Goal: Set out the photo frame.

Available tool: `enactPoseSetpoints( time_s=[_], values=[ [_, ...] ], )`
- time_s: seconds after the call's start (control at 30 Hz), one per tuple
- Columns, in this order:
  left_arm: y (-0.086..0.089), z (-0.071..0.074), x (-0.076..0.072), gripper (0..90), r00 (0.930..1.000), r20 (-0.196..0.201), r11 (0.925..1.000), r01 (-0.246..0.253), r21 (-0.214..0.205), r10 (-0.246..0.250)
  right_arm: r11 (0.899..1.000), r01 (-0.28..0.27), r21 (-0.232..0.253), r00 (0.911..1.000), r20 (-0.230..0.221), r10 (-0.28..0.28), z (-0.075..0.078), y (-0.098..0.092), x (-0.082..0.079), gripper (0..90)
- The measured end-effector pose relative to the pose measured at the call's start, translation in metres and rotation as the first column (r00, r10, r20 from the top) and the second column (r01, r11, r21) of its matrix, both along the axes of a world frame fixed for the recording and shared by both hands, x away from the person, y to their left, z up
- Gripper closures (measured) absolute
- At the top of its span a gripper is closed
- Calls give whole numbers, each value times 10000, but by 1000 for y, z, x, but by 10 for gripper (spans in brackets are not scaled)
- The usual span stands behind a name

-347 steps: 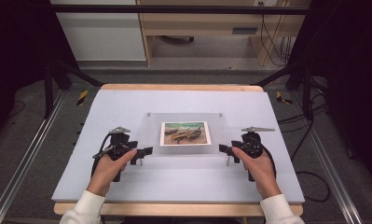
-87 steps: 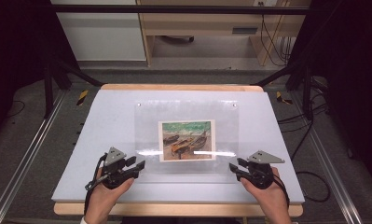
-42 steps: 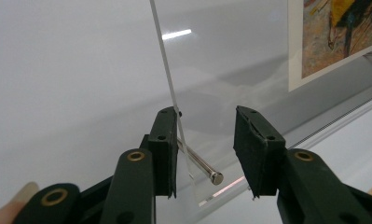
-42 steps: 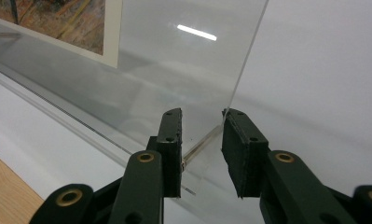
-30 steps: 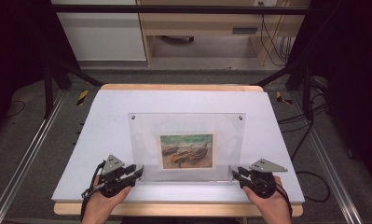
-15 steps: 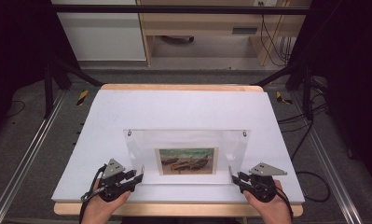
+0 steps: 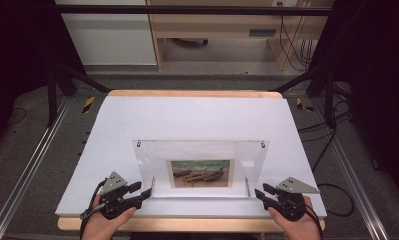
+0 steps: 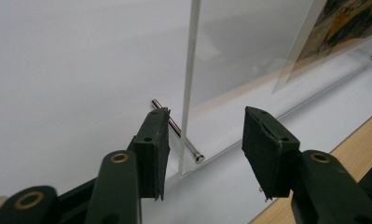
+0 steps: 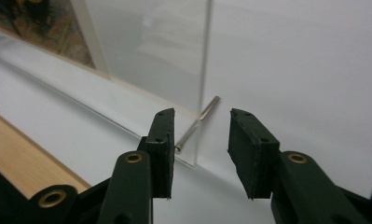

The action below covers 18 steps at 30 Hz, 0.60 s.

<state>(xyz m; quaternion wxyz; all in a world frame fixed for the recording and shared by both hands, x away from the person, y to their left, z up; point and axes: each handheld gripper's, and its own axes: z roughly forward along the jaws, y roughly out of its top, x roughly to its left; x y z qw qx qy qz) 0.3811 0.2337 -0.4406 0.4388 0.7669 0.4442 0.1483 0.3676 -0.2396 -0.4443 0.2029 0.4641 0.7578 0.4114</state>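
Clear acrylic frame w/ boat print upright on white bench, on 2 metal pins. Left tool at frame's lower-left corner, right tool at lower-right; both just opened, pads off the pane, edge between jaws.

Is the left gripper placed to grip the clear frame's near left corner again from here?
Probably yes: the left gripper has open jaws straddling the frame edge, nothing between but its metal pin.
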Motion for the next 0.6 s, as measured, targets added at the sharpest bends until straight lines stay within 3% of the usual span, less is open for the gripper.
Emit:
enactPoseSetpoints(
  time_s=[0.13, 0.3, 0.4, 0.6],
  values=[
    [9, 5, 0, 422, 9990, 366, 9996, -271, 90, 268, 9961, 822, -327, 9960, 365, -810, 1, -6, -1, 526],
    [21, 7, 1, 362, 9951, 679, 9974, -716, 32, 712, 9822, 1754, -669, 9821, 809, -1699, 3, -11, 3, 435],
    [25, 7, 2, 325, 9928, 750, 9956, -936, 47, 930, 9755, 2075, -737, 9763, 791, -2017, 2, -13, 7, 392],
    [30, 11, 14, 264, 9907, 864, 9941, -1072, 180, 1053, 9700, 2235, -958, 9729, 830, -2159, 1, -17, 25, 272]
  ],
)
